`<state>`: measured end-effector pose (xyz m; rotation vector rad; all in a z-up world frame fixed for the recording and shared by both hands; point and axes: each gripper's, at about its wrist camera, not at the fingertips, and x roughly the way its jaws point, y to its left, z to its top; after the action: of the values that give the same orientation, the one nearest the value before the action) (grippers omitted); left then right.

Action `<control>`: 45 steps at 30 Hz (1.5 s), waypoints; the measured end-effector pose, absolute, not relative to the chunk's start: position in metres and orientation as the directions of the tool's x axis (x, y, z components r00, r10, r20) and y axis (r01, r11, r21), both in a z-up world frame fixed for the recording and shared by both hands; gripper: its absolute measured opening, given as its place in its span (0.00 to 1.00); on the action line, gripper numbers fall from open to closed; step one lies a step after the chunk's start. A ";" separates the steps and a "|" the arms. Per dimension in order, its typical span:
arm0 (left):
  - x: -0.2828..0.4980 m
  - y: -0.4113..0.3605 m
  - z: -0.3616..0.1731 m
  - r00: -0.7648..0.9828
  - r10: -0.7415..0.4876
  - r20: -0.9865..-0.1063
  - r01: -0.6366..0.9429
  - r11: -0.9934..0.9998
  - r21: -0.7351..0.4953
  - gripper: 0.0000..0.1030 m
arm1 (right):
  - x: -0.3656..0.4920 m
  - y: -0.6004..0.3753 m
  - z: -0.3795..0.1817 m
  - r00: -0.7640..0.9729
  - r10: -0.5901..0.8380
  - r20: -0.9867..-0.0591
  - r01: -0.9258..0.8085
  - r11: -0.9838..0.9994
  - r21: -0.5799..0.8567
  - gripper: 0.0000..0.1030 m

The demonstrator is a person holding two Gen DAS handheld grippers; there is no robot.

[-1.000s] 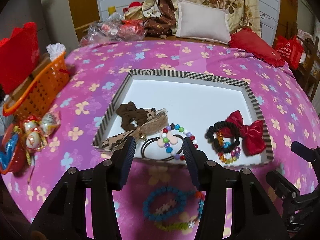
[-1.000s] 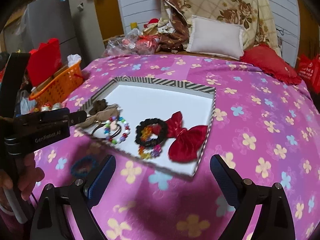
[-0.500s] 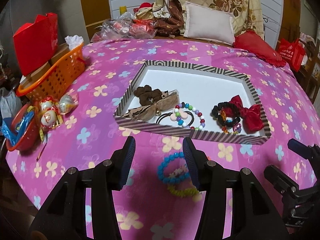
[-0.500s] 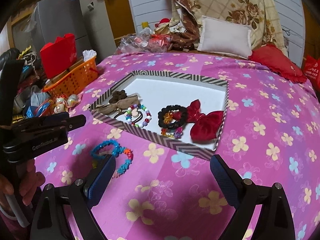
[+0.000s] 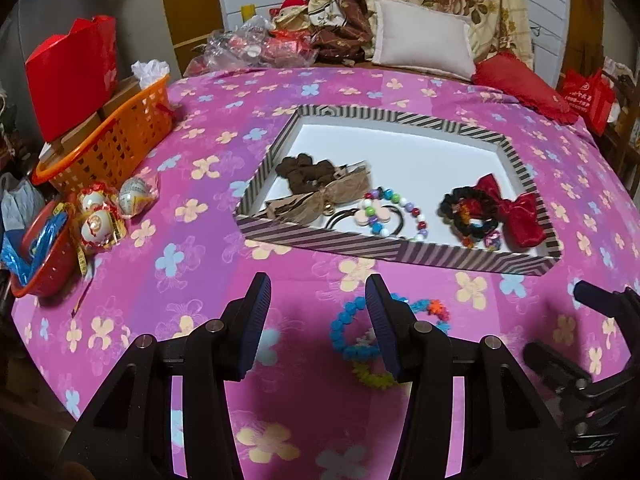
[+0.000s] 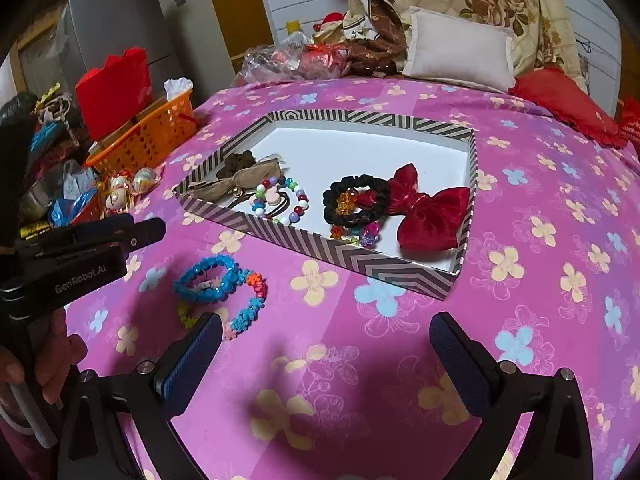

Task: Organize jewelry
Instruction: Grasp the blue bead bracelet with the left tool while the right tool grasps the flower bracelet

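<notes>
1. The striped tray (image 6: 256,227), a shallow box with a white floor and zigzag-patterned walls, lay on the pink flowered bedspread (image 6: 520,280) with its long axis running left to right across the left wrist view, the far side toward the pillows.
2. Inside, along the near wall from left to right, sat a brown scrunchie (image 5: 306,170) with a tan bow (image 5: 320,200), a multicoloured bead bracelet (image 5: 396,216) over a black hair tie, and a black scrunchie (image 6: 354,200) touching a red velvet bow (image 6: 424,210).
3. Outside the tray, just before its near wall, a blue bead bracelet (image 6: 206,280) lay flat on the bedspread, overlapping a flower-bead band (image 6: 250,306) with orange, blue and green pieces.
4. The left gripper (image 5: 316,320) hovered above the bedspread, its jaws apart and empty, the blue bracelet partly behind its right finger.
5. The right gripper (image 6: 326,356) was spread wide, holding nothing, low over the bedspread.
6. An orange basket (image 5: 116,144) stood well left of the tray.
</notes>
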<state>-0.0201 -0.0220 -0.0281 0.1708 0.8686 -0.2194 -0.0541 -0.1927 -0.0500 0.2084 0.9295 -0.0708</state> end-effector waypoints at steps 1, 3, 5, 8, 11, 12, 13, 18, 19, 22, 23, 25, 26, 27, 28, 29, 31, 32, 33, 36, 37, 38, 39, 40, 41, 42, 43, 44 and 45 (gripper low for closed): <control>-0.017 -0.019 -0.030 0.618 -0.118 -0.777 0.252 0.966 0.054 0.47 | -0.054 -0.192 -0.050 0.599 0.029 -0.800 0.146 0.978 0.146 1.00; -0.011 -0.012 -0.035 0.596 -0.119 -0.794 0.239 0.970 0.033 0.47 | -0.053 -0.190 -0.050 0.603 0.031 -0.797 0.137 0.980 0.142 1.00; -0.006 -0.005 -0.040 0.569 -0.133 -0.812 0.229 0.973 0.001 0.47 | -0.052 -0.188 -0.049 0.606 0.036 -0.794 0.130 0.981 0.144 1.00; 0.000 0.003 -0.046 0.542 -0.140 -0.829 0.203 0.979 -0.033 0.47 | -0.051 -0.184 -0.049 0.606 0.038 -0.795 0.118 0.983 0.137 1.00; 0.003 0.008 -0.053 0.507 -0.162 -0.847 0.198 0.978 -0.068 0.47 | -0.052 -0.180 -0.050 0.603 0.038 -0.797 0.106 0.986 0.128 1.00; 0.003 0.007 -0.055 0.494 -0.173 -0.852 0.203 0.976 -0.081 0.47 | -0.052 -0.180 -0.050 0.602 0.040 -0.798 0.104 0.986 0.128 1.00; 0.003 0.007 -0.057 0.480 -0.186 -0.858 0.213 0.973 -0.092 0.47 | -0.052 -0.179 -0.051 0.600 0.041 -0.799 0.103 0.986 0.128 1.00; 0.007 0.000 -0.068 0.437 -0.207 -0.875 0.227 0.967 -0.116 0.47 | -0.052 -0.178 -0.053 0.591 0.051 -0.805 0.098 0.986 0.134 1.00; 0.007 0.000 -0.070 0.431 -0.210 -0.877 0.228 0.966 -0.119 0.47 | -0.052 -0.178 -0.053 0.591 0.052 -0.805 0.097 0.986 0.135 1.00; 0.010 -0.003 -0.075 0.412 -0.225 -0.883 0.234 0.963 -0.136 0.47 | -0.052 -0.178 -0.053 0.593 0.056 -0.803 0.095 0.986 0.139 1.00; 0.010 -0.005 -0.077 0.405 -0.229 -0.885 0.240 0.961 -0.139 0.47 | -0.052 -0.178 -0.053 0.594 0.058 -0.803 0.093 0.986 0.140 1.00; 0.010 -0.007 -0.079 0.398 -0.227 -0.889 0.245 0.960 -0.136 0.47 | -0.052 -0.177 -0.054 0.593 0.059 -0.803 0.093 0.986 0.141 1.00; 0.011 -0.008 -0.080 0.397 -0.225 -0.890 0.247 0.960 -0.132 0.47 | -0.052 -0.177 -0.055 0.591 0.061 -0.804 0.093 0.985 0.143 1.00; 0.012 -0.009 -0.082 0.394 -0.223 -0.891 0.249 0.960 -0.130 0.47 | -0.051 -0.177 -0.056 0.587 0.064 -0.807 0.093 0.985 0.146 1.00; 0.013 -0.010 -0.083 0.392 -0.223 -0.893 0.251 0.959 -0.130 0.47 | -0.051 -0.177 -0.057 0.585 0.066 -0.808 0.093 0.985 0.148 1.00; 0.013 -0.011 -0.084 0.391 -0.219 -0.894 0.253 0.959 -0.125 0.47 | -0.050 -0.177 -0.057 0.583 0.067 -0.810 0.093 0.985 0.148 1.00; 0.014 -0.013 -0.085 0.398 -0.207 -0.894 0.257 0.960 -0.107 0.47 | -0.050 -0.176 -0.059 0.579 0.070 -0.812 0.092 0.984 0.150 1.00; 0.013 -0.015 -0.085 0.402 -0.198 -0.894 0.260 0.961 -0.096 0.47 | -0.050 -0.176 -0.060 0.578 0.072 -0.813 0.091 0.984 0.152 1.00; 0.013 -0.015 -0.085 0.404 -0.195 -0.894 0.261 0.961 -0.091 0.47 | -0.050 -0.176 -0.060 0.577 0.074 -0.813 0.090 0.984 0.153 1.00; 0.013 -0.017 -0.086 0.412 -0.164 -0.896 0.263 0.963 -0.055 0.47 | -0.049 -0.175 -0.061 0.578 0.078 -0.813 0.086 0.984 0.156 1.00; 0.013 -0.017 -0.086 0.419 -0.136 -0.898 0.261 0.965 -0.024 0.47 | -0.048 -0.175 -0.062 0.577 0.080 -0.813 0.086 0.984 0.158 1.00; 0.013 -0.018 -0.087 0.430 -0.105 -0.897 0.257 0.966 0.010 0.48 | -0.048 -0.175 -0.063 0.577 0.082 -0.813 0.086 0.983 0.160 1.00; 0.012 -0.017 -0.087 0.437 -0.094 -0.894 0.253 0.967 0.022 0.49 | -0.048 -0.174 -0.063 0.576 0.084 -0.813 0.086 0.983 0.163 1.00; 0.013 -0.015 -0.088 0.434 -0.096 -0.896 0.251 0.968 0.018 0.49 | -0.047 -0.174 -0.064 0.575 0.087 -0.814 0.087 0.982 0.167 1.00; 0.014 -0.013 -0.088 0.426 -0.105 -0.899 0.249 0.968 0.005 0.49 | -0.047 -0.174 -0.065 0.574 0.090 -0.814 0.087 0.982 0.170 1.00; 0.015 -0.011 -0.089 0.424 -0.107 -0.899 0.248 0.969 0.001 0.49 | -0.046 -0.173 -0.065 0.574 0.094 -0.813 0.086 0.981 0.174 1.00; 0.016 -0.010 -0.089 0.424 -0.103 -0.900 0.245 0.970 0.005 0.49 | -0.046 -0.173 -0.065 0.576 0.097 -0.812 0.085 0.981 0.177 1.00; 0.017 -0.008 -0.089 0.424 -0.100 -0.900 0.239 0.971 0.005 0.49 | -0.046 -0.172 -0.065 0.580 0.097 -0.809 0.083 0.981 0.178 1.00; 0.017 -0.006 -0.089 0.423 -0.100 -0.900 0.236 0.972 0.003 0.49 | -0.045 -0.171 -0.064 0.584 0.098 -0.806 0.082 0.980 0.179 1.00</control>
<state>0.0165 -0.0061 -0.0887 0.1363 1.1148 -0.2113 -0.0448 -0.1705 -0.0644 0.2053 0.9484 0.0091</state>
